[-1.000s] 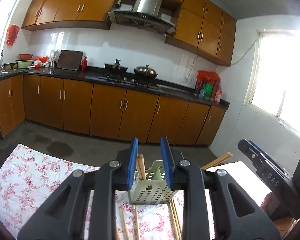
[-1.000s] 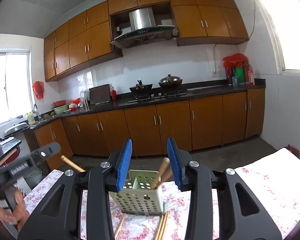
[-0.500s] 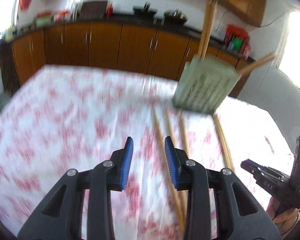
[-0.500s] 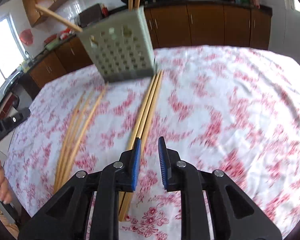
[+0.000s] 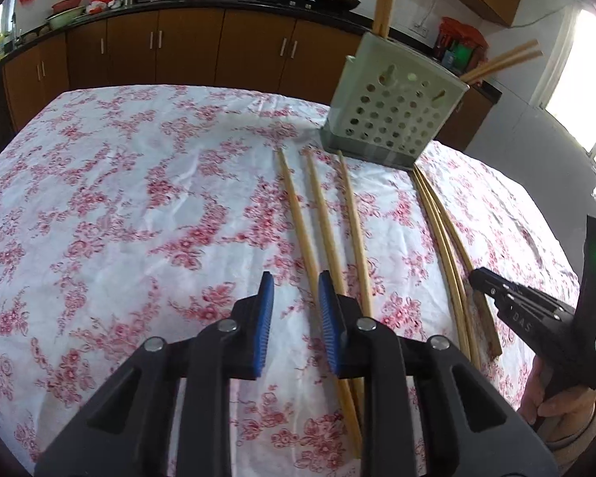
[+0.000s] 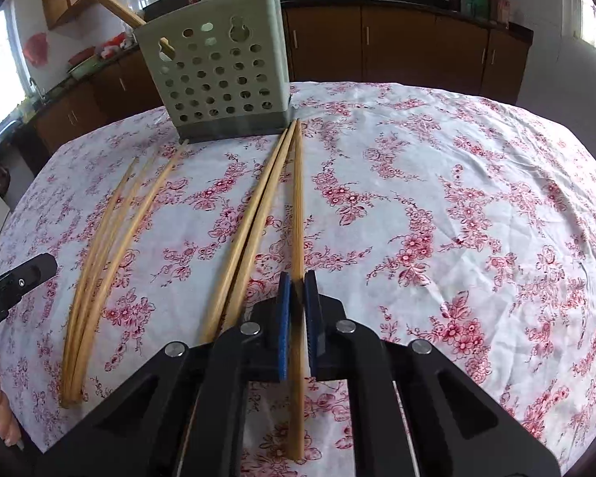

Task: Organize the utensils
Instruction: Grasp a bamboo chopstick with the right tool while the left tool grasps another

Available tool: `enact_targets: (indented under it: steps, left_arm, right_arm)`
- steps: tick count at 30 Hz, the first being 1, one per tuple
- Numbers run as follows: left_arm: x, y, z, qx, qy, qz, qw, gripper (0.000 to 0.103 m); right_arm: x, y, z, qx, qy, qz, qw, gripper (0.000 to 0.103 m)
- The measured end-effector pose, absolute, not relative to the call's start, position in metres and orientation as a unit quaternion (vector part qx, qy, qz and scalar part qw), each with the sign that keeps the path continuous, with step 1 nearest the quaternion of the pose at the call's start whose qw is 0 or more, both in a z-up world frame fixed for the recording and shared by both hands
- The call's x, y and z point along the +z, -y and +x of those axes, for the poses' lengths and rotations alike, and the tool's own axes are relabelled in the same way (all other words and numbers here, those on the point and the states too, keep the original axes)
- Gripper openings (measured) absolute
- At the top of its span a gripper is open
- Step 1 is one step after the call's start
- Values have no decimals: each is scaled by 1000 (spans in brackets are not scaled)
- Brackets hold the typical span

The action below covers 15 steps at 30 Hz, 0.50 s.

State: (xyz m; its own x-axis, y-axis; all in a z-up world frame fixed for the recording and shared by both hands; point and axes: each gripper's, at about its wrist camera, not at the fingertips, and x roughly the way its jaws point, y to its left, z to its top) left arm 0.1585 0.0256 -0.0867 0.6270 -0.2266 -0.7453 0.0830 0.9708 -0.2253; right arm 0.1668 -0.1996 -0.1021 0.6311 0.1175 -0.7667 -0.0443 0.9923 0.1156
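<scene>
A pale green perforated holder stands at the table's far side with a few chopsticks upright in it. Several loose chopsticks lie on the cloth in two groups of three. My right gripper is shut on the rightmost chopstick of the group beside the holder's corner, and the stick runs on under the jaws. My left gripper is low over the other group with its jaws closing. The outermost chopstick enters the gap close to the right pad, and the pads do not press on it.
A white cloth with red flowers covers the table. The right gripper's tip and a person's hand show at the left wrist view's right edge. Brown kitchen cabinets stand beyond the far table edge.
Both grippers have dropped and tilted from facing the kitchen to pointing down at the cloth. The right jaws have shut on a chopstick. The left jaws have narrowed.
</scene>
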Motion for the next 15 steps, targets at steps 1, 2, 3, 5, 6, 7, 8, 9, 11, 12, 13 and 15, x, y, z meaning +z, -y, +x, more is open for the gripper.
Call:
enact_targets:
  steps: [1,2,3,5,6,7,8,9,11,12,13,15]
  left_arm:
    - [-89,-23,158,-91,-427,-84,896,19]
    - [-91,-21,158,-94,-429,-83,894,18]
    - [-92,-20,158,-97,-431,-82,893,17]
    - [-95,-15,158,-102,-435,-76,892,16]
    - [-96,-13,158,-104,-436,-74,891,16]
    - [-97,-11,158,-106,-438,-71,890,15]
    - [-99,-8,159,-106,-440,-65,889,15]
    - [-100,-6,159,-105,-442,-60,889,15]
    - [-105,-2,161,-102,-449,-51,886,13]
    - [-106,-1,160,-99,-447,-47,888,12]
    - [-106,1,160,-95,-445,-38,889,11]
    - [-106,2,159,-87,-443,-30,892,11]
  right_arm:
    - [-103,200,167,45,-426,45,902,8]
    - [-103,201,167,47,-426,48,902,8]
    - [-103,202,167,48,-425,49,903,8]
    - [-104,201,167,48,-424,47,903,8]
    - [-104,201,166,48,-423,47,903,8]
    - [-104,202,167,48,-423,47,904,8]
    - [-103,203,164,49,-422,47,904,8]
    - [-103,202,165,49,-423,47,904,8]
    - [-103,203,164,50,-425,47,903,8]
    - [-102,202,163,49,-426,48,902,8]
    - [-102,202,162,50,-426,49,902,9]
    - [-102,202,161,52,-425,45,903,9]
